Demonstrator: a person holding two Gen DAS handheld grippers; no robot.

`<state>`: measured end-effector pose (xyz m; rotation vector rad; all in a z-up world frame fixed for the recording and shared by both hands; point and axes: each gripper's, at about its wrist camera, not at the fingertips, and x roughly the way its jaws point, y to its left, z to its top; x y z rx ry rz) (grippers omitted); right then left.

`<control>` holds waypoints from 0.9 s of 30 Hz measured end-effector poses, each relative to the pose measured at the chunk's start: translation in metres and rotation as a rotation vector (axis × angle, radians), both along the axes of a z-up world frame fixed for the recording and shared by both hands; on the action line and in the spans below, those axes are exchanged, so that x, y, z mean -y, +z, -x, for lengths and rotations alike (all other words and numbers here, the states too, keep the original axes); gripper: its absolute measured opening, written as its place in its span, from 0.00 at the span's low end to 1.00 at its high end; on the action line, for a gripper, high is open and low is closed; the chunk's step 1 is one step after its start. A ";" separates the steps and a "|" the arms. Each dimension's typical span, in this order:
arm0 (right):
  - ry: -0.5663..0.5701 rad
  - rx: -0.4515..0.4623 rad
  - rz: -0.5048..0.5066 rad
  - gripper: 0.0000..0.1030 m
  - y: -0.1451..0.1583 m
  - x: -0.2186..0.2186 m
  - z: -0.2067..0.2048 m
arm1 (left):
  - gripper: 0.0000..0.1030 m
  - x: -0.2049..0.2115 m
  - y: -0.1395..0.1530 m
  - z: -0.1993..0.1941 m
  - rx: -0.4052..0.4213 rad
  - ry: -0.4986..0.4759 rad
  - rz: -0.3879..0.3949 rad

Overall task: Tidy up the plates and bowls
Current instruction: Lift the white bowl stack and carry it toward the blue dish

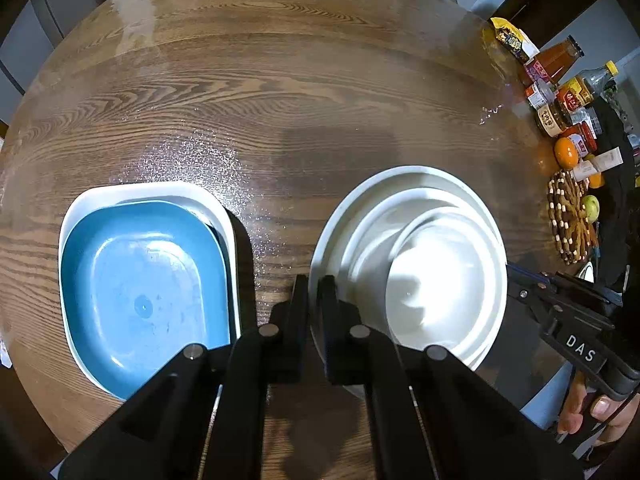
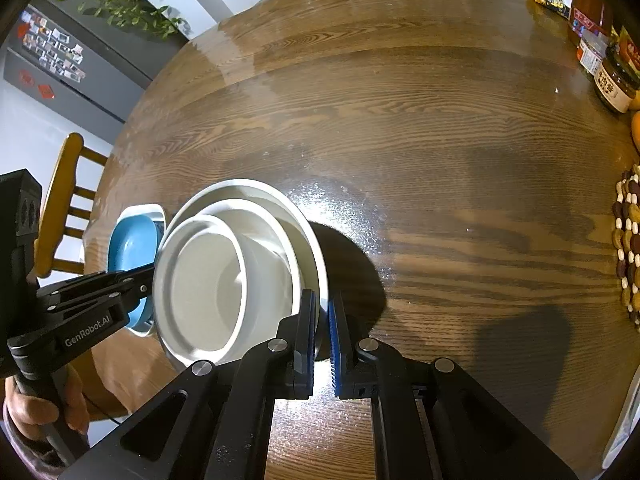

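A stack of white round bowls (image 1: pixel 420 248) sits on the wooden table, small inside larger. It also shows in the right wrist view (image 2: pixel 240 264). A blue rounded-square dish (image 1: pixel 144 296) lies nested in a white square dish (image 1: pixel 120 192) to its left; both show in the right wrist view (image 2: pixel 132 244). My left gripper (image 1: pixel 314 292) is shut on the left rim of the outer white bowl. My right gripper (image 2: pixel 323 312) is shut on its right rim; it also shows in the left wrist view (image 1: pixel 560 312).
Sauce bottles and jars (image 1: pixel 560 88), a snack packet (image 1: pixel 512 40), oranges (image 1: pixel 566 152) and a beaded trivet (image 1: pixel 568 220) crowd the table's right edge. Wooden chairs (image 2: pixel 60 208) stand at the left and far sides. A fridge (image 2: pixel 60 60) stands behind.
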<state>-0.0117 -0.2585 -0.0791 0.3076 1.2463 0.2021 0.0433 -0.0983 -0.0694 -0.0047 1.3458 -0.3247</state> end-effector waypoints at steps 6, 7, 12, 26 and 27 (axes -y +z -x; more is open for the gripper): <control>-0.004 -0.004 0.013 0.08 -0.001 -0.003 -0.001 | 0.01 0.002 0.001 0.001 0.013 -0.005 -0.009; -0.006 -0.006 0.015 0.08 -0.001 -0.003 -0.001 | 0.01 0.001 0.001 0.000 0.013 -0.006 -0.009; -0.010 -0.009 0.020 0.08 -0.002 -0.003 -0.001 | 0.00 -0.001 0.002 -0.001 0.013 -0.009 -0.014; -0.020 -0.007 0.034 0.08 0.000 -0.006 0.003 | 0.00 0.002 0.001 -0.002 0.014 -0.022 -0.017; -0.022 -0.008 0.033 0.08 0.000 -0.006 0.004 | 0.00 0.002 0.001 -0.002 0.013 -0.021 -0.017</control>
